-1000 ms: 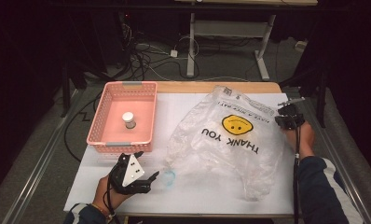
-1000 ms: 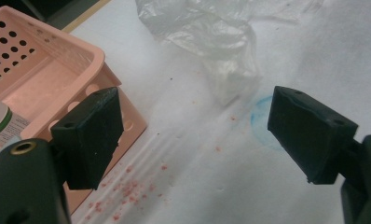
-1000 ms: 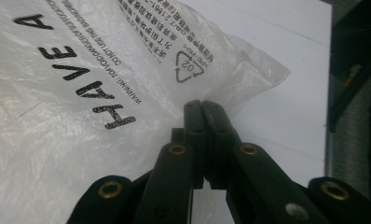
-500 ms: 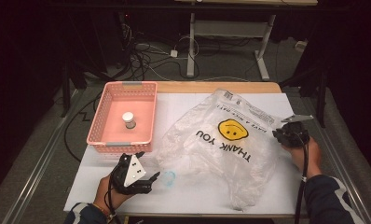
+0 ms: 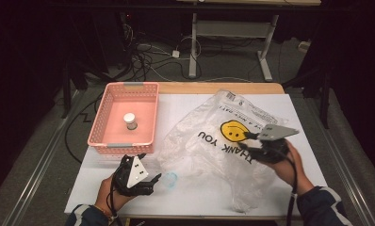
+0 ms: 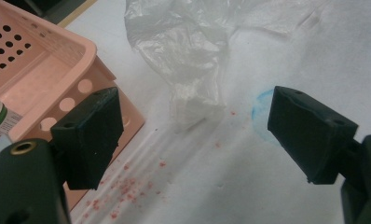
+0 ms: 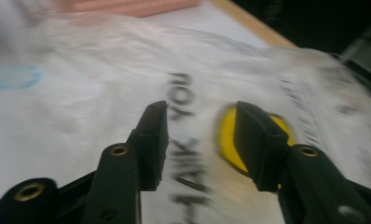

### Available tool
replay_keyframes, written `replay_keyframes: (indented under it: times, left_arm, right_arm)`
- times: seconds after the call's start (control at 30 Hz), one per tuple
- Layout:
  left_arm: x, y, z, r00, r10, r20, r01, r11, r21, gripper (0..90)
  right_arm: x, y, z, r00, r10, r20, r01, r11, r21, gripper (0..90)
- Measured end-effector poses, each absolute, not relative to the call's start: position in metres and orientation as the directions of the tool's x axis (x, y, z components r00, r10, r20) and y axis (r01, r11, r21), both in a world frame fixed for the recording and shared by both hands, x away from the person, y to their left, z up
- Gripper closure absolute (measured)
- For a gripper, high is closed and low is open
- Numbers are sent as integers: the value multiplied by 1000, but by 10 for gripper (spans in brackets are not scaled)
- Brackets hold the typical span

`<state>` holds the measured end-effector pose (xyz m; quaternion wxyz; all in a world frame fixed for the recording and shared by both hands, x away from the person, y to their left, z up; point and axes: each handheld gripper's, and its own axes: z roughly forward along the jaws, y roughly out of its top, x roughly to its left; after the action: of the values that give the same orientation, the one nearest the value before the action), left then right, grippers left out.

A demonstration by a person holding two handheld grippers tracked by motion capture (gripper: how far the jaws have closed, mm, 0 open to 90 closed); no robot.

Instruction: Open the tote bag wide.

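A crumpled clear plastic bag (image 5: 223, 155) with a yellow smiley and "THANK YOU" lettering sprawls across the middle and right of the white worktop (image 5: 190, 197). The right tongs (image 5: 246, 141) hang over the bag at centre right of the high view, next to the smiley; their jaws have just been opening and stand apart with nothing between them, the print blurred beneath them in the right gripper view. The left tongs (image 5: 152, 181) rest low at the lower left, jaws spread wide and empty, aimed at the bag's near corner. A pink basket (image 5: 108, 141) sits at the upper left with a small jar (image 5: 130, 121) inside.
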<state>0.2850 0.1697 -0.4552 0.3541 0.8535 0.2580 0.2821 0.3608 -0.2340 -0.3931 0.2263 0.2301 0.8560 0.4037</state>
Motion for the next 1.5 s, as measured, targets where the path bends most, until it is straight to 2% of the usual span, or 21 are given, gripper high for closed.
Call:
replay_keyframes:
  times: [0.07,0.1,0.2,0.43,0.57,0.6,0.63,0.67,0.8,1.07,1.3,1.5]
  left_arm:
    - [285,170,-455,707,640,299,242,-617,749,175]
    - [285,170,-456,707,641,298,244,-618,748,175]
    - [285,170,-456,707,642,295,249,-617,746,175]
    - [285,171,-457,708,642,294,253,-619,743,175]
    - [284,171,-457,708,642,294,253,-619,743,175]
    - [284,171,-457,708,642,294,253,-620,743,175]
    - [284,172,-457,707,642,295,253,-619,743,175]
    - [284,172,-457,708,642,294,253,-619,744,175]
    - [284,172,-457,708,642,294,253,-619,743,175]
    - [285,173,-455,701,650,294,254,-613,748,175]
    - [285,176,-455,693,660,290,258,-603,755,175]
    - [285,178,-453,686,668,289,259,-595,761,175]
  right_arm:
    - [358,-222,-396,-818,539,-201,197,590,783,527]
    - [355,-200,-404,-854,471,-220,159,640,752,509]
    - [355,-176,-417,-887,408,-217,146,692,707,496]
    - [367,-144,-447,-906,365,-216,176,787,591,500]
    - [378,-139,-461,-901,380,-210,216,812,543,602]
    - [378,-139,-461,-901,380,-210,216,812,543,602]
    - [380,-139,-461,-895,399,-199,234,800,552,726]
    - [381,-139,-461,-894,399,-204,232,802,551,773]
    - [382,-138,-460,-885,414,-214,231,788,571,892]
    - [386,-135,-451,-854,458,-248,221,749,624,900]
    - [405,-137,-435,-801,536,-267,231,687,689,900]
    - [406,-142,-420,-788,552,-272,222,667,711,900]
